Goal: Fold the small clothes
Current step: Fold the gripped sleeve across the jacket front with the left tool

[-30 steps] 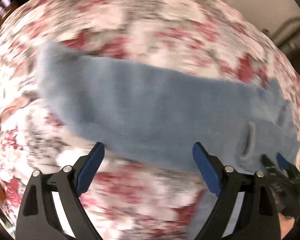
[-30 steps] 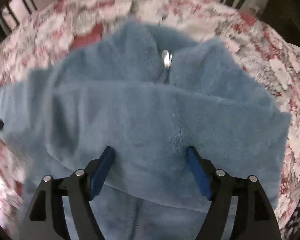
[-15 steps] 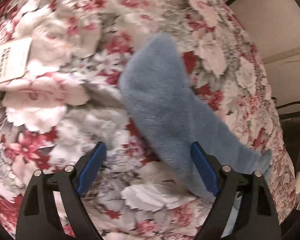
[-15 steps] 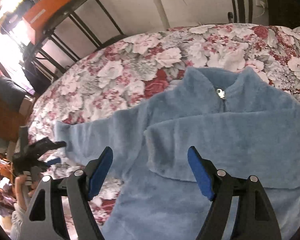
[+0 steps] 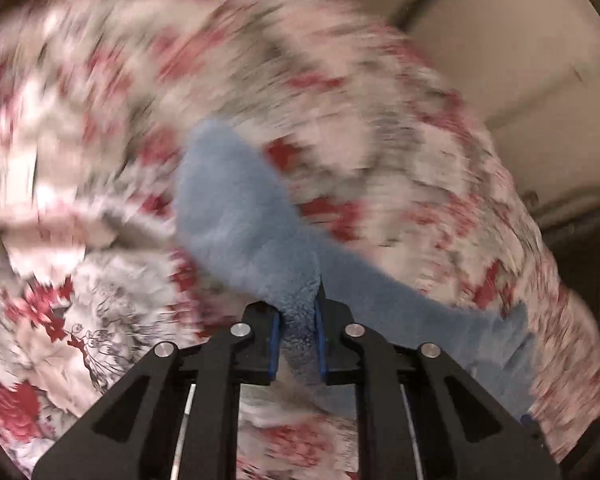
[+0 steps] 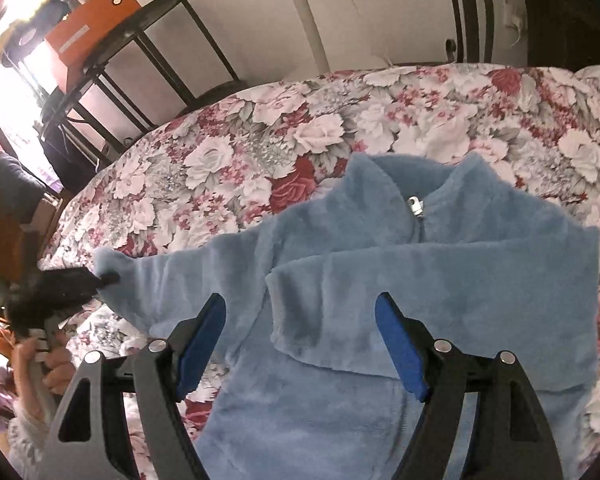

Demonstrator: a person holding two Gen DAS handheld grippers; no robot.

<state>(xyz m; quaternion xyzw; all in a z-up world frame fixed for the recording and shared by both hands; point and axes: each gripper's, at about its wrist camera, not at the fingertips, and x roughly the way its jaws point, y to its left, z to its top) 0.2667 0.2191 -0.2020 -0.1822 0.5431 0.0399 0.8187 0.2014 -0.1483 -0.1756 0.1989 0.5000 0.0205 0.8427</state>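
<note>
The blue fleece jacket (image 6: 400, 304) lies spread on the floral bedspread (image 6: 228, 160). Its outstretched sleeve (image 5: 236, 216) is pinched by the left gripper (image 5: 298, 332), extending forward; the right gripper (image 6: 306, 340) hovers wide, empty, above the body.

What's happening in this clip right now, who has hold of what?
A person with a handheld gripper in each hand is folding a small blue fleece jacket on a floral bedspread. One sleeve already lies folded across the chest. The left gripper has just closed on the cuff of the other sleeve, which stretches out to the side. The right gripper hangs open above the jacket, holding nothing.
</note>
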